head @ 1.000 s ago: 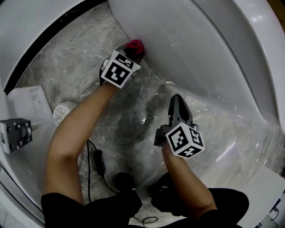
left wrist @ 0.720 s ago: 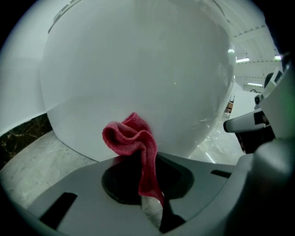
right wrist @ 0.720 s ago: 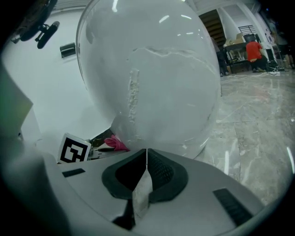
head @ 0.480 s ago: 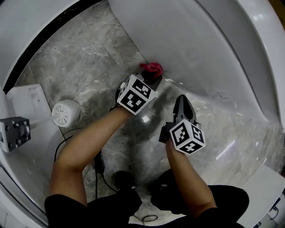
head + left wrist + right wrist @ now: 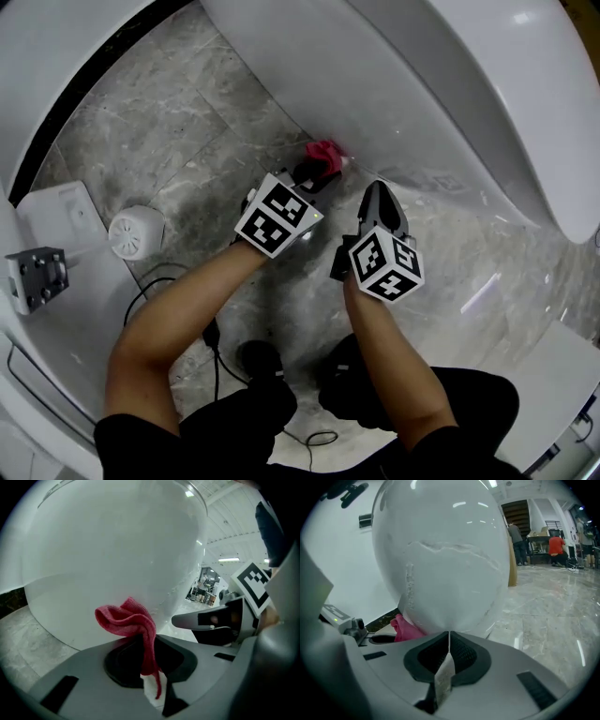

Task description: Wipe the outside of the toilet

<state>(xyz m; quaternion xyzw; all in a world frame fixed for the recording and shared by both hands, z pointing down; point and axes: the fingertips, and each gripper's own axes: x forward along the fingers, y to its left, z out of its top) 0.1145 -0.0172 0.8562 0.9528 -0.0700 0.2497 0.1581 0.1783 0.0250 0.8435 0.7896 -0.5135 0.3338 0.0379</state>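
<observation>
Item, task object: toilet point(image 5: 394, 84), white glazed ceramic, smooth and glossy, a broad rounded bowl that narrows to a foot meeting the floor point(image 5: 178, 122), which is polished grey veined marble tile. Item, wiping tool: red cloth point(image 5: 323, 155), a soft looped weave bunched into a loose folded wad. It sits low at the foot of the toilet's outer wall and appears to touch the ceramic just above the floor line. Item: left gripper point(image 5: 312, 174), grey moulded plastic, jaws closed onto the red cloth point(image 5: 129, 620). A narrow tail of fabric runs down through the slit between the jaws, so the cloth's long axis follows their line. The wad stands proud beyond the tips, straight ahead, toward the toilet point(image 5: 117, 545). Item: right gripper point(image 5: 376, 194), same make, jaws pressed together with nothing between them. It lies just beside the left gripper, tips also aimed at the toilet point(image 5: 445, 555), with the cloth off to the left of them. Governing relation: the cloth lies between the left fingertips and the ceramic, so the left gripper is the nearer and working one. Judged need for the next move: a sweep along the curved wall, with pressure directed into the ceramic. Sundry: small white round object point(image 5: 136, 232) and dark cable point(image 5: 214, 342) on the floor, well apart from the cloth.
</observation>
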